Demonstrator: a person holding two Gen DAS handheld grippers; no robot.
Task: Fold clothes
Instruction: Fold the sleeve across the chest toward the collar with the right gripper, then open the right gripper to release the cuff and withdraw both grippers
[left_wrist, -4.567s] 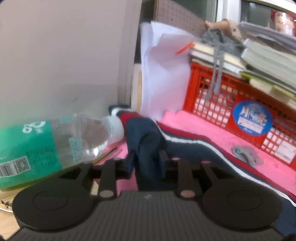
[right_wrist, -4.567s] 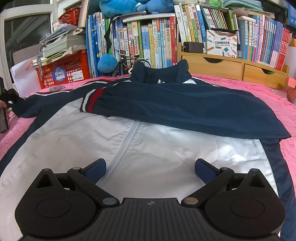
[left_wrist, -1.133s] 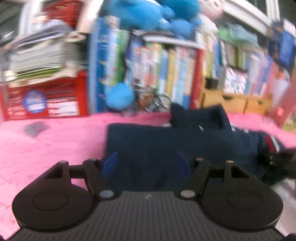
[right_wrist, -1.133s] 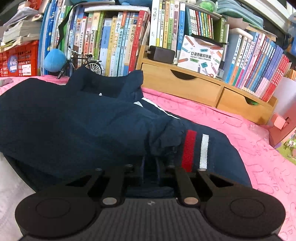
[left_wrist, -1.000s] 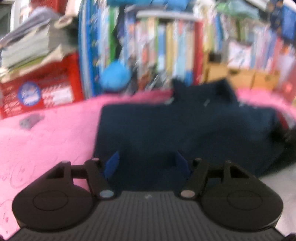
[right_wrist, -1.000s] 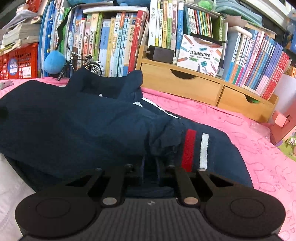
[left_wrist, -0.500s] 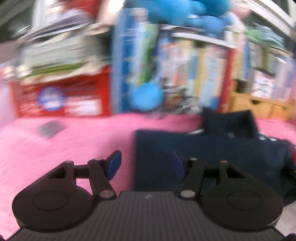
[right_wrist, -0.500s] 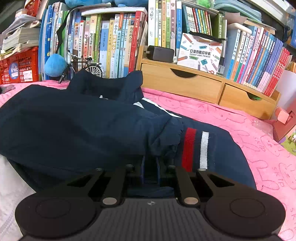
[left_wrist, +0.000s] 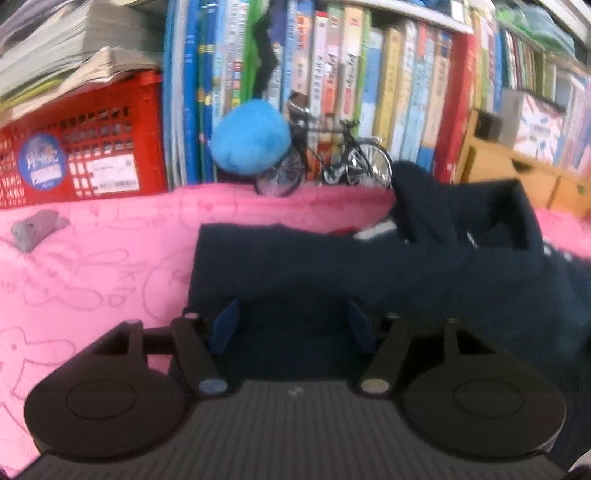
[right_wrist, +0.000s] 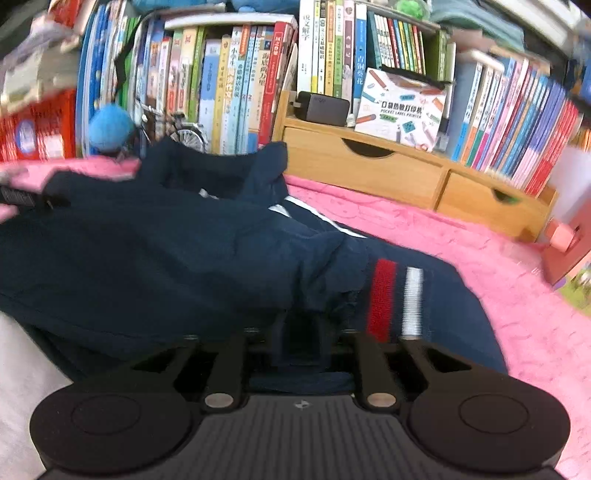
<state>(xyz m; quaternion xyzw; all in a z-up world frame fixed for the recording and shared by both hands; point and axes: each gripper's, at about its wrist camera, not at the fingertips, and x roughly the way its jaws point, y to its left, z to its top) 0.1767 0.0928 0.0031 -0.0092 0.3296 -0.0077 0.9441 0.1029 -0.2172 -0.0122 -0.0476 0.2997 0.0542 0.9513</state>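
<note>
A navy jacket (left_wrist: 369, 280) with a white front (right_wrist: 22, 369) lies on a pink blanket (left_wrist: 92, 258), both sleeves folded across it. My left gripper (left_wrist: 293, 326) hovers over the jacket's left part. Its jaws are opening, the blue pads (left_wrist: 225, 325) stand apart, and nothing is pressed between them. In the right wrist view the jacket (right_wrist: 147, 258) fills the left side. My right gripper (right_wrist: 303, 332) has its fingers close together on navy sleeve fabric beside the red and white striped cuff (right_wrist: 391, 299). Its jaws are starting to open.
A red crate (left_wrist: 92, 147) under stacked papers, a blue plush ball (left_wrist: 251, 140) and a model bicycle (left_wrist: 332, 162) stand behind the blanket. A small grey toy (left_wrist: 33, 229) lies far left. A wooden drawer unit (right_wrist: 369, 166) and rows of books (right_wrist: 240, 74) line the back.
The left gripper has swung to the right and closer, from beside the jacket's left edge to over it. The right gripper still has the sleeve between its fingers; its view has blurred slightly.
</note>
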